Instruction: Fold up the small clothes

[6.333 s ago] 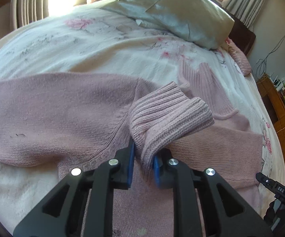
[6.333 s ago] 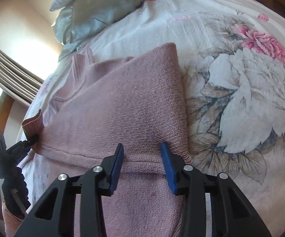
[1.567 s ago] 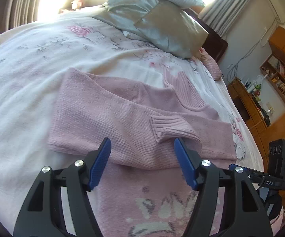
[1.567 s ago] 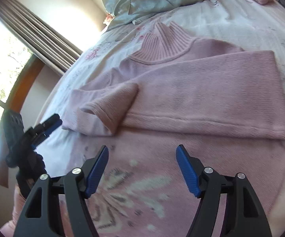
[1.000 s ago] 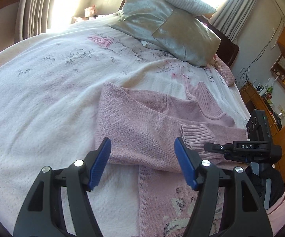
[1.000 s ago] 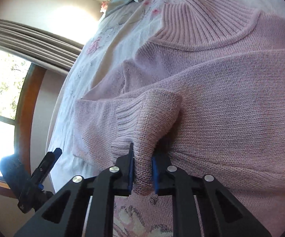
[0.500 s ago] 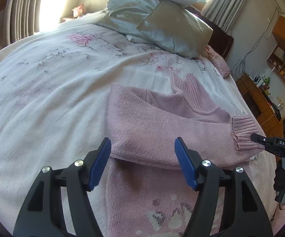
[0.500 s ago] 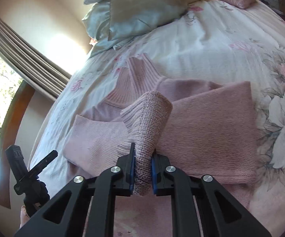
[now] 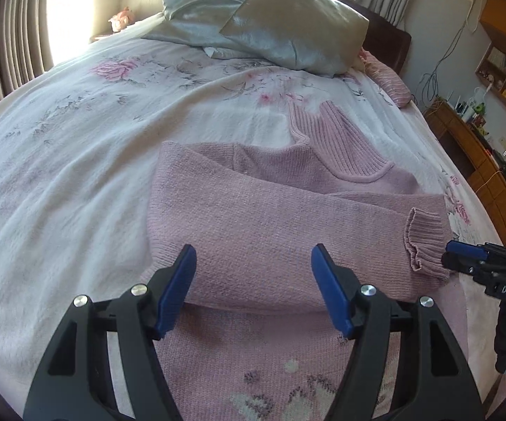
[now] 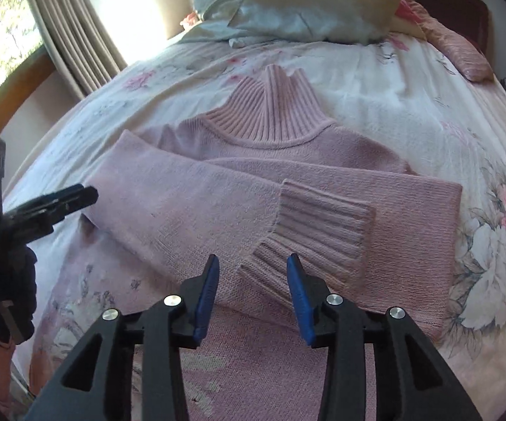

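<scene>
Pink sweater [image 10: 217, 210] flat on bed [image 10: 375, 94], frame centre, both sleeves crossed over chest. Left tongs [image 9: 253, 291] and right tongs [image 10: 251, 293] gaping, empty. Next: pinch hem corners evenly, fold upward toward collar.

Ahead of my jaws I see a bed [image 9: 77, 147] under a white floral bedspread, with satin pillows [image 9: 270, 24] at its dark headboard [image 9: 389, 45]. Sun glares through beige curtains [image 10: 73, 31] to their left; wooden shelves [image 9: 505, 70] line the right wall.
</scene>
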The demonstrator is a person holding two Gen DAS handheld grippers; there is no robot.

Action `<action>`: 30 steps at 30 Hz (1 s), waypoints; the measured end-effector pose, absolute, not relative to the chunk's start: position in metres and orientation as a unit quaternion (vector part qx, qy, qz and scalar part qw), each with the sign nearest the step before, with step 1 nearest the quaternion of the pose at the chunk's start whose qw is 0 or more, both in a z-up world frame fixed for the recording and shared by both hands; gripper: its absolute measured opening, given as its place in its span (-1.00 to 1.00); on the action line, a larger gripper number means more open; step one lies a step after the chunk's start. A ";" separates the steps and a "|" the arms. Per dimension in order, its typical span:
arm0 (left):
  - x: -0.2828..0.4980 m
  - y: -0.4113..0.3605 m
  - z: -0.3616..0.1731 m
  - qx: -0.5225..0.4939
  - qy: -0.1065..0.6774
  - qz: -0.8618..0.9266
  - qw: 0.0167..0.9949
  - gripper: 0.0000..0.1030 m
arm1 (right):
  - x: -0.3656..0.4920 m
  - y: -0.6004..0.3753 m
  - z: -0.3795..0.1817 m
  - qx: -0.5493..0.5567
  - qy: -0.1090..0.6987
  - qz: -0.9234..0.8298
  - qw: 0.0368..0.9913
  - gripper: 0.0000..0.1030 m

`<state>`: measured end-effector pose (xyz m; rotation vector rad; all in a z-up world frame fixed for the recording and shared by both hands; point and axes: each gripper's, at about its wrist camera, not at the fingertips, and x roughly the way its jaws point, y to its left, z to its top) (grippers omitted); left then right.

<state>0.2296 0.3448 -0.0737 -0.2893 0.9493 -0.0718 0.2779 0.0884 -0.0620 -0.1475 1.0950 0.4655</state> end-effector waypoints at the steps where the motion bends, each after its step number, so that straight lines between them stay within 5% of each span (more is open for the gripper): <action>1: 0.232 0.342 -0.079 -0.137 0.460 -0.032 0.877 0.31 | 0.277 0.095 -0.070 -0.093 0.519 0.202 0.825 -0.15; 5: 0.238 0.340 -0.097 -0.137 0.474 -0.023 0.869 0.31 | 0.281 0.100 -0.097 -0.140 0.522 0.161 0.826 -0.17; 8: 0.240 0.341 -0.108 -0.136 0.481 -0.022 0.866 0.31 | 0.280 0.092 -0.097 -0.149 0.503 0.154 0.837 -0.72; 16: 0.237 0.341 -0.110 -0.128 0.474 -0.027 0.871 0.31 | 0.274 0.002 -0.053 0.017 0.471 0.154 0.869 -0.77; 19: 0.236 0.339 -0.109 -0.126 0.475 -0.023 0.871 0.31 | 0.274 -0.031 -0.058 0.053 0.487 0.140 0.861 -0.69; 25: 0.229 0.330 -0.092 -0.133 0.465 -0.039 0.875 0.31 | 0.273 -0.074 -0.081 0.136 0.510 0.162 0.834 -0.14; 27: 0.230 0.324 -0.088 -0.127 0.462 -0.047 0.877 0.32 | 0.276 -0.079 -0.086 0.147 0.513 0.161 0.830 -0.34; 28: 0.232 0.321 -0.088 -0.123 0.464 -0.050 0.876 0.32 | 0.277 -0.079 -0.088 0.144 0.518 0.159 0.828 -0.60; 30: 0.235 0.318 -0.094 -0.118 0.472 -0.050 0.872 0.33 | 0.279 -0.079 -0.095 0.133 0.531 0.142 0.825 -0.69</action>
